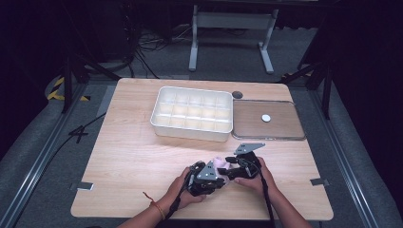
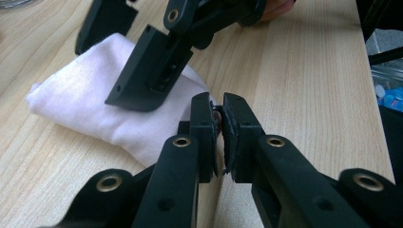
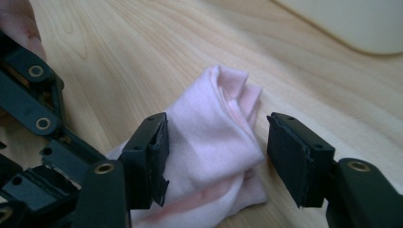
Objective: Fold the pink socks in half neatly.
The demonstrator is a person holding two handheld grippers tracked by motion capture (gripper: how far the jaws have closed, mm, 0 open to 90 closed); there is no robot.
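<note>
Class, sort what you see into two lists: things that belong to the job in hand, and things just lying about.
In use:
pink cloth
left tool, shut on the cloth's edge
right tool, open around the cloth

Lying about:
white tray
flat lid
white disc

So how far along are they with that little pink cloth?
Done: the pink cloth lies folded into a small bundle on the table. In hand: the left claw pinches its edge; the right claw straddles it, open. Left, probably: moving it, perhaps to the white divided tray, whose compartments look empty.
</note>
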